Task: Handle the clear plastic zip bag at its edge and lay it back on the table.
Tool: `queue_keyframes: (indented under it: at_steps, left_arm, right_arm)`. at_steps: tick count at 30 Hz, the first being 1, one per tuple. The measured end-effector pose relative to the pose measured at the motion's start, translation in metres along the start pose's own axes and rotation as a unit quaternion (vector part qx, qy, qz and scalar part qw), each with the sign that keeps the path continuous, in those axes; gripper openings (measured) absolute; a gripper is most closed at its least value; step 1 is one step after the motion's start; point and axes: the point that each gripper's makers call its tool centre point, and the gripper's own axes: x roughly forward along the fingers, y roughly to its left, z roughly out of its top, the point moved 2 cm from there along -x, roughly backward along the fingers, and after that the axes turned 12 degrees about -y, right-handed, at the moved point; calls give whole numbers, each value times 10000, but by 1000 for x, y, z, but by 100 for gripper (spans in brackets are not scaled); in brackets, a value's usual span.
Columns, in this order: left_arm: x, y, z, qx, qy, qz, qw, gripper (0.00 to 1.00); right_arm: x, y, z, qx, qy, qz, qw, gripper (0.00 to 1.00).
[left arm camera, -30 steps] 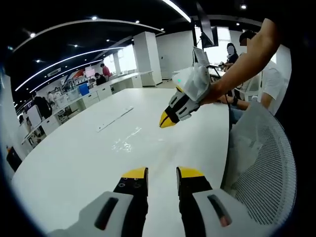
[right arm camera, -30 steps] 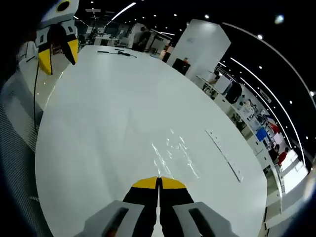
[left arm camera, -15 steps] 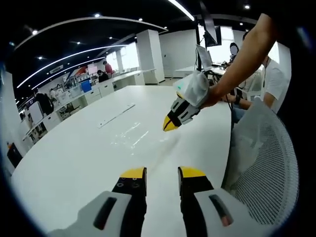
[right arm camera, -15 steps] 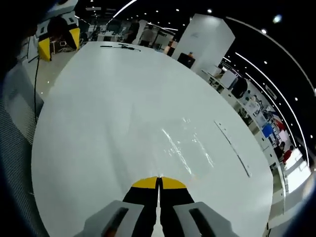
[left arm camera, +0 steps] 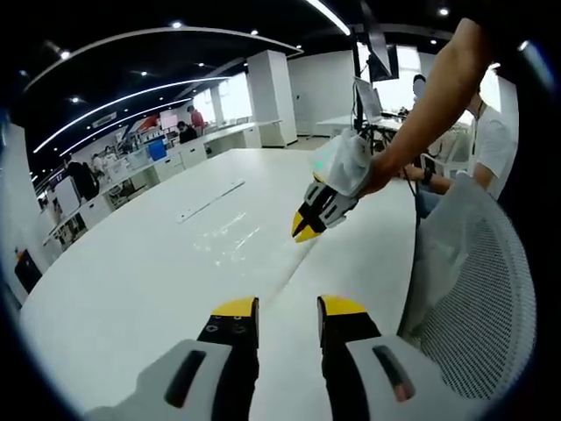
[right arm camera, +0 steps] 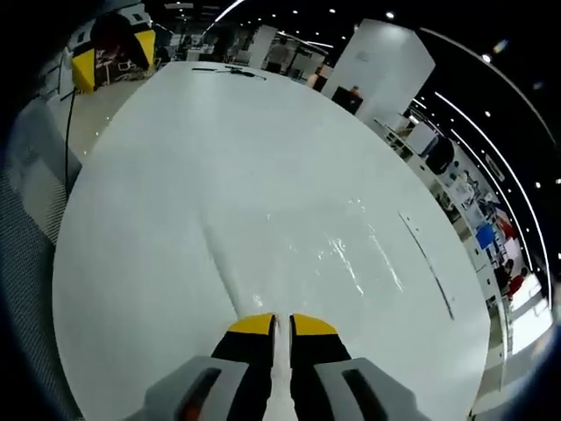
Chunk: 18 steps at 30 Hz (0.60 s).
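The clear plastic zip bag (right arm camera: 289, 254) runs straight ahead of the right claw (right arm camera: 281, 324), its long axis in line with the jaws. The near edge appears pinched in the narrow gap between the yellow tips, and the rest slopes down onto the white surface (right arm camera: 175, 158). The right claw is plainly the nearer one. The left claw (left arm camera: 287, 309) hangs apart with its jaws spread and nothing between them. In the left gripper view the right claw (left arm camera: 307, 230) sits ahead and to the right, above the bag (left arm camera: 237, 237). The bag is nearly invisible, given away by glare, creases and one straight fold line.
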Motion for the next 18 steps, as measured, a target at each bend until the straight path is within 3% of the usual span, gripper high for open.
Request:
queue_keyframes:
  at_steps: [5,18]
  left_arm:
    - [-1,2,0,8,-12,27,10000,26]
    - [5,6,-2,-79,-65,3,9999,31]
  right_arm:
    - [-2,-1,6,574,-259,-112,9980,9]
    - [-29,2,17,1382,-779,-411,9865,25]
